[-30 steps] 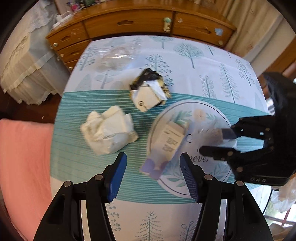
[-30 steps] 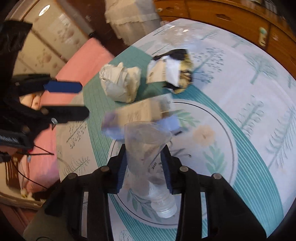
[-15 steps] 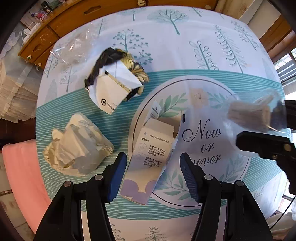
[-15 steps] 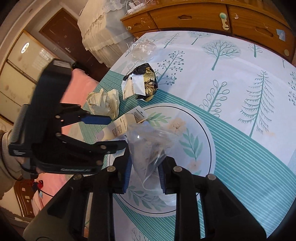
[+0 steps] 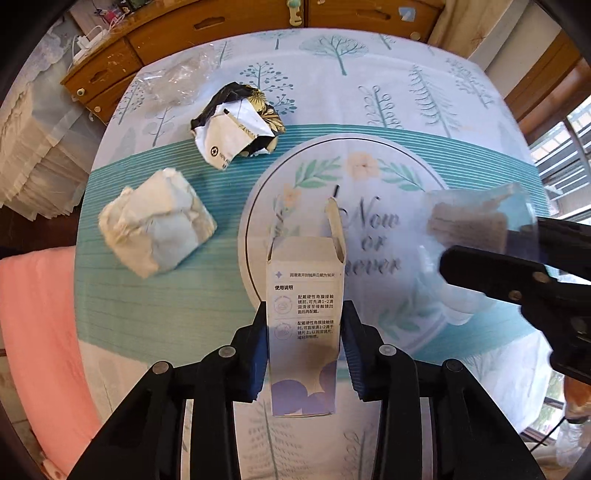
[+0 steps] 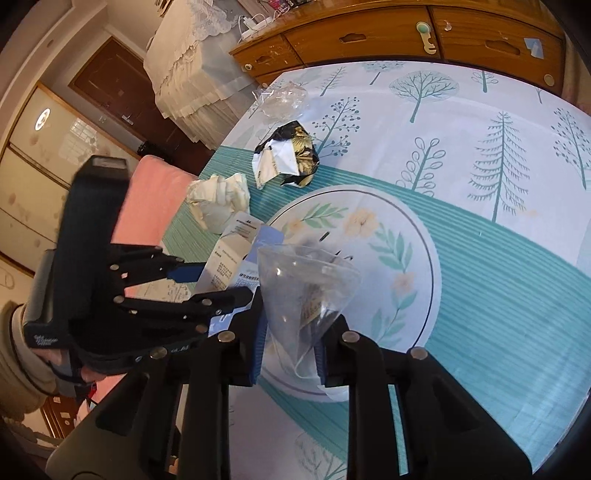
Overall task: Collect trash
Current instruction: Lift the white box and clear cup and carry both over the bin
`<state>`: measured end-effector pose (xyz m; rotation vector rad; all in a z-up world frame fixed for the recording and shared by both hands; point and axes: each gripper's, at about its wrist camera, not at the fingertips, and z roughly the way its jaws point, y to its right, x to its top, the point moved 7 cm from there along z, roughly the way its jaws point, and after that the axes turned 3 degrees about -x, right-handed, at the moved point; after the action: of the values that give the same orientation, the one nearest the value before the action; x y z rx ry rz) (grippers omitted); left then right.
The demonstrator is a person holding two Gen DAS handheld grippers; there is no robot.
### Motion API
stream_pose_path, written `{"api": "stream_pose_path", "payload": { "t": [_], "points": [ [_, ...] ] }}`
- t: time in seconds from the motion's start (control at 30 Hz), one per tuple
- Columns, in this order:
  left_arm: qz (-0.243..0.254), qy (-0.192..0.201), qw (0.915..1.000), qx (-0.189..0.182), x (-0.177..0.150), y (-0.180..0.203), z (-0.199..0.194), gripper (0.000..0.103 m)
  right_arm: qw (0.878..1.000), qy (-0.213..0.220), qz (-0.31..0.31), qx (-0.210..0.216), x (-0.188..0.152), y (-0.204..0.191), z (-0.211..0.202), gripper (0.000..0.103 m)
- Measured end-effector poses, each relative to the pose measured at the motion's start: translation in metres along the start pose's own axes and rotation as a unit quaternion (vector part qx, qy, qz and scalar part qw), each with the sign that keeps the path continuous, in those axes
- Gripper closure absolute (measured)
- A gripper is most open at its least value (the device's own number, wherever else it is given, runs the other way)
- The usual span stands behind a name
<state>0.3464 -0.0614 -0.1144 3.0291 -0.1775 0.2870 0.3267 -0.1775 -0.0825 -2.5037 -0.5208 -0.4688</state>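
While left gripper clamps carton (mid-table), edges distant

A round table stood covered by a tablecloth printed with pale trees, crossed by a band of teal stripes. A circular floral motif sat at the middle of the cloth, lettered "Now or never" in script. Beyond the table's far edge ran a wooden dresser with several drawers, carved pulls and round knobs; a pale green fitting was fixed to its front. White cables and a charger lay on its left end. Left of the dresser, furniture draped in white lace cloth was noted. A pink cushion lay at the table's near left. A dark wooden door stood further left.
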Motion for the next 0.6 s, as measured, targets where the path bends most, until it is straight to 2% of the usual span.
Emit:
{"api": "stream_pose_path", "payload": {
  "t": [0.1, 0.33, 0.6],
  "points": [
    [-0.001, 0.014, 0.9997, -0.018, -0.022, 0.005, -0.023, 0.068, 1.0, 0.007, 0.001, -0.005, -0.014, -0.017, -0.01, 0.084],
    [0.011, 0.052, 0.9974, -0.048, -0.109, 0.008, -0.082, 0.068, 0.999, 0.03, 0.017, -0.027, -0.061, -0.065, -0.04, 0.084],
    [0.046, 0.094, 0.9907, -0.087, -0.219, -0.01, -0.14, 0.068, 0.991, 0.09, 0.06, -0.077, -0.147, -0.143, -0.076, 0.084]
  ]
}}
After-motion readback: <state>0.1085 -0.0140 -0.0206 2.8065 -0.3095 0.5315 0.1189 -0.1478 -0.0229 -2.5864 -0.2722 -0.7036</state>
